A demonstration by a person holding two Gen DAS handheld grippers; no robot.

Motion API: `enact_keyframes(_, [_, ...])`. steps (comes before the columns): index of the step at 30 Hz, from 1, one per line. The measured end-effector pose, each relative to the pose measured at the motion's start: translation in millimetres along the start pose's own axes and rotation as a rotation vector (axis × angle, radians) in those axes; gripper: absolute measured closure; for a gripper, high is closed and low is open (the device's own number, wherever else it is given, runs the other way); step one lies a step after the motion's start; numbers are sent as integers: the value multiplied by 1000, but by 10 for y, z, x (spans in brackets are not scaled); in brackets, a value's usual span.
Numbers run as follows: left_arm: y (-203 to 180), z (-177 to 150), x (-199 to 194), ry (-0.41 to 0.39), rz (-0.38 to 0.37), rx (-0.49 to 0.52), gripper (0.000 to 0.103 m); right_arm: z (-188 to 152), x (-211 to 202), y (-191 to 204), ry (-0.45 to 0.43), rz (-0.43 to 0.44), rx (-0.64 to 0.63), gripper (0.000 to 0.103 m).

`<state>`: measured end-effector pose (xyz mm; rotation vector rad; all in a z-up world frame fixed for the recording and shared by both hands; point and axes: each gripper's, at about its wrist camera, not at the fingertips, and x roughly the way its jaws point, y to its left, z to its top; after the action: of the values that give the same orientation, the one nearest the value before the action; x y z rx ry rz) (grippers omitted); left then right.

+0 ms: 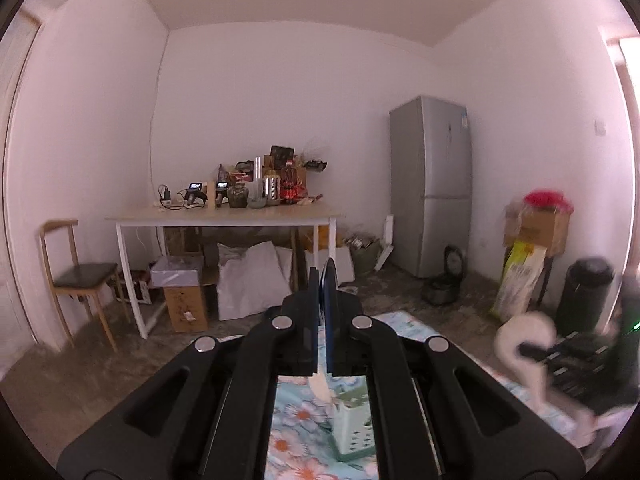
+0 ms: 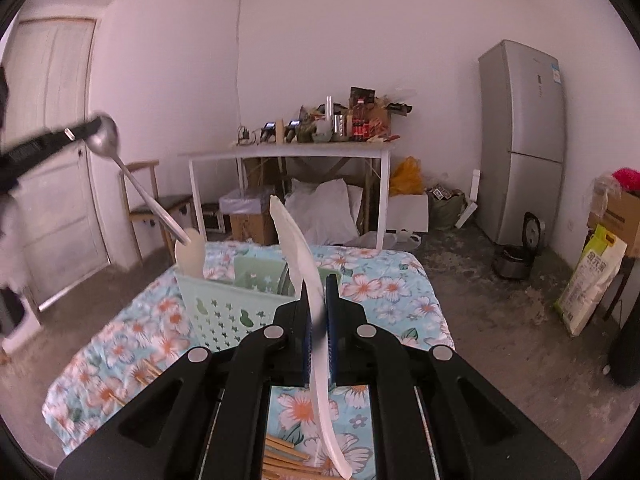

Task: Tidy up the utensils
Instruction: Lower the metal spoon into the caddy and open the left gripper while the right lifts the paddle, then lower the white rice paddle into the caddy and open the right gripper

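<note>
Both utensils held aloft above the holder; drop hazard on each.

The right gripper (image 2: 320, 308) is clamped on a white spatula (image 2: 298, 256), blade up, over the bed (image 2: 404, 280) just behind the green basket (image 2: 224, 308). The left gripper (image 2: 86, 126) pinches a steel spoon (image 2: 120, 160) by its bowl, handle hanging toward the basket's left corner. That bowl grip looks shallow; the spoon may swivel or slip, and its handle could strike the spatula already standing there.
</note>
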<state>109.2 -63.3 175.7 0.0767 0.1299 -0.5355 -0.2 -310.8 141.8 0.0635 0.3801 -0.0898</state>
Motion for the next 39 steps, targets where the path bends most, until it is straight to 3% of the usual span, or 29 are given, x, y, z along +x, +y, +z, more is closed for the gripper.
enact_keyframes(9, [-207,-343,734,174,-3,63,101,24,-78,-178,-12,19,65,97])
enact_keyframes(12, [-131,-444,928,234,-37,8,99,24,-65,-212,-11,27,79,97])
enact_keyframes(14, [-35,-487,1002,257,-97,-91,95,11,-56,-227,-10,29,87,97])
enact_keyframes(18, [109,-505,943,229,-128,-174,78,-1,-37,-290,-4,35,110,97])
enact_keyframes(27, [334,-471,615,160,-131,-244,56,167,51,-518,-46,140,242,97])
enact_keyframes(39, [456,-898,204,247,-119,-256,30,598,471,-711,-144,353,395,97])
